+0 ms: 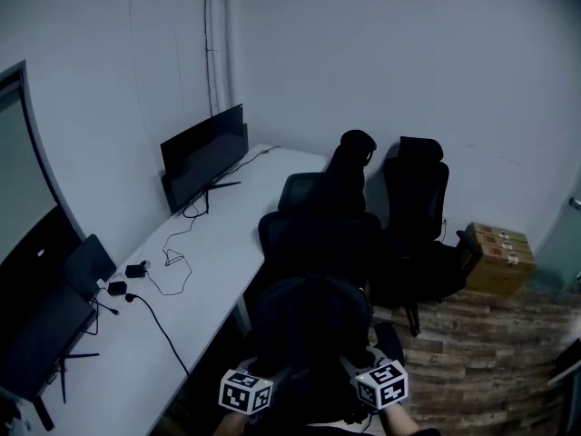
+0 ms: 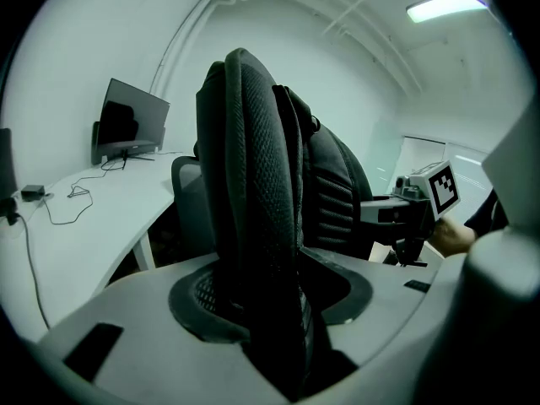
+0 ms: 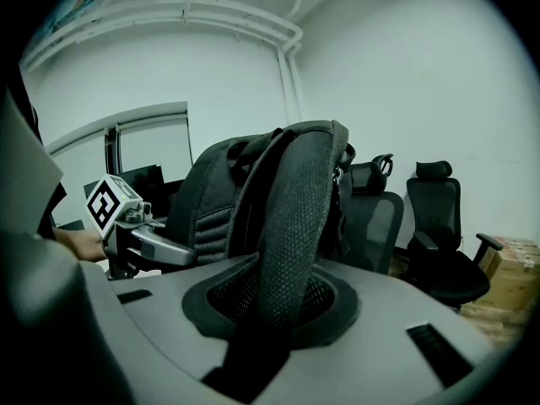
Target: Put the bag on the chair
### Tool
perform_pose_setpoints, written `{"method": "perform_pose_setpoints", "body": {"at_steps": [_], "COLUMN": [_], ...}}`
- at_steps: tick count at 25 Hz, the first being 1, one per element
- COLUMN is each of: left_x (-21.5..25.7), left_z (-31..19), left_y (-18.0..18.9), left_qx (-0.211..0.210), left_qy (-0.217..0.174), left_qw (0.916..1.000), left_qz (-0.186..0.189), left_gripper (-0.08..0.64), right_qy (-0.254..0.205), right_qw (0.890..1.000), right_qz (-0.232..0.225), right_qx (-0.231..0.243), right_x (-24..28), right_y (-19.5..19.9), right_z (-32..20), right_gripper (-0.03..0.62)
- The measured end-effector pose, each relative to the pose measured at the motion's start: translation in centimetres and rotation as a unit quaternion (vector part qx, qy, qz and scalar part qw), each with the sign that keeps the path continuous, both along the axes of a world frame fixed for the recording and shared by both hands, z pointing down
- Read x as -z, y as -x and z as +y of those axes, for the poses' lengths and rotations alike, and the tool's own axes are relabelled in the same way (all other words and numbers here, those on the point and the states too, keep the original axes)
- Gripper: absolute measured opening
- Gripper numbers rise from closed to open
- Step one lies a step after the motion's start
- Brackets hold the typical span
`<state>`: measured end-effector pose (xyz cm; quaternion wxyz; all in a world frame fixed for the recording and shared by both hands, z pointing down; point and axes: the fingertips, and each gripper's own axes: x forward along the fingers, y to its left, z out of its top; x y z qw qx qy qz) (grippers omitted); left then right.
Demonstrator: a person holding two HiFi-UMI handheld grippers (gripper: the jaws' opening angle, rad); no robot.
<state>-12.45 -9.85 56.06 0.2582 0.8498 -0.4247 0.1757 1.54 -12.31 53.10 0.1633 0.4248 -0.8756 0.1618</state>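
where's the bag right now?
Head view, bottom centre: the bag, gripped by the left tongs and right tongs, close before the nearest chair; desk to its left.

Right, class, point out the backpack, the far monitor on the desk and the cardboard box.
backpack (image 3: 299,209): right gripper view, on its mesh shoulder strap.
monitor (image 1: 204,155): head view, middle of its dark screen.
cardboard box (image 1: 499,271): head view, on its side face.

dim bluish cast, ceiling light (image 2: 445,7) glare, fisheye edges vignetted, dark shapes lose detail.
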Motion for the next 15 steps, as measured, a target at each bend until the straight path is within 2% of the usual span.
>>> {"method": "perform_pose_setpoints", "body": {"at_steps": [8, 15], "left_x": [1.4, 1.1], "left_z": [-4.7, -8.6], "left_y": [2.5, 2.5], "left_qx": [-0.046, -0.044], "left_qy": [-0.012, -0.013], "left_qw": [0.9989, 0.9989], "left_qz": [0.002, 0.007], "left_gripper": [0.213, 0.215], "right_qy": [-0.010, -0.013], "right_qw": [0.999, 0.999], "right_qz": [0.000, 0.005], "right_qx": [-0.035, -0.032], "right_x": [1.6, 1.4], "right_y": [2.3, 2.3], "right_z": [-3.4, -7.3], "right_gripper": [0.109, 0.109]}}
